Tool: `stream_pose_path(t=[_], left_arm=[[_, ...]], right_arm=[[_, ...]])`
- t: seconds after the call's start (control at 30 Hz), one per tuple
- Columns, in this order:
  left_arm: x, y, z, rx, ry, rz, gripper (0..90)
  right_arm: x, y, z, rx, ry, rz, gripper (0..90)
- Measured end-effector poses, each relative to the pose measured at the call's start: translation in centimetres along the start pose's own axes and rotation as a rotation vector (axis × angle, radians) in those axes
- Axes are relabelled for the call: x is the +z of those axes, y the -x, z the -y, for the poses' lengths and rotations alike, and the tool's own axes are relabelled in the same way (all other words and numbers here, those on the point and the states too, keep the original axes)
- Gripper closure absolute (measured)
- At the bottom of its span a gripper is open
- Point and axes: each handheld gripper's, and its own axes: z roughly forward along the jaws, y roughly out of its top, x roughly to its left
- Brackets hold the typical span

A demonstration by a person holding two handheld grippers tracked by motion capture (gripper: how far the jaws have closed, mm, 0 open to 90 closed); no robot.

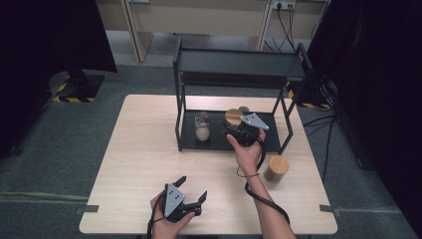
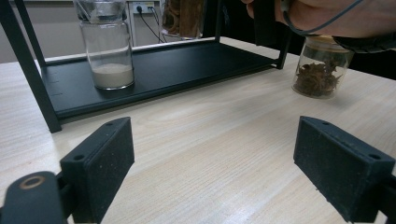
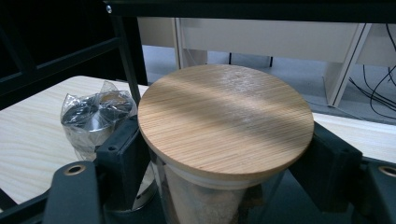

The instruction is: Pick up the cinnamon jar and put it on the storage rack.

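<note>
A glass jar with a round wooden lid (image 1: 233,116) (image 3: 224,116) stands at the lower shelf (image 1: 214,143) of a black two-tier rack. My right gripper (image 1: 235,129) (image 3: 224,172) is shut on its glass body just under the lid, one jaw on each side. My left gripper (image 1: 191,186) (image 2: 210,158) rests low over the table's near edge, open, with only bare wood between its pads. On the shelf to the left stands a glass jar holding white powder (image 1: 202,126) (image 2: 107,51). Whether the held jar touches the shelf I cannot tell.
A wooden-lidded jar of brown spice (image 1: 275,168) (image 2: 322,70) stands on the table right of the rack. A small jar with a metal lid (image 1: 244,109) (image 3: 93,116) sits close behind the held jar. The rack's top shelf (image 1: 239,62) overhangs the lower one.
</note>
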Motion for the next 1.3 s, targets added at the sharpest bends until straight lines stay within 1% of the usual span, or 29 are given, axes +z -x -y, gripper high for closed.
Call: stream_pose_path(t=[0.5, 0.83, 1.13, 1.3], left_arm=[[0.0, 0.0, 0.0, 0.003, 0.003, 0.002, 12.0], [-0.1, 0.1, 0.0, 0.004, 0.001, 0.004, 12.0], [0.0, 0.1, 0.0, 0.006, 0.001, 0.005, 12.0], [0.0, 0.1, 0.0, 0.008, -0.001, 0.005, 12.0]], right_arm=[[1.4, 0.0, 0.0, -0.003, -0.025, 0.016, 26.3], [2.4, 0.0, 0.5, 0.006, -0.047, 0.028, 26.4], [3.4, 0.2, 1.0, 0.011, -0.071, 0.049, 26.3], [3.9, 0.4, 1.2, 0.007, -0.084, 0.056, 26.3]])
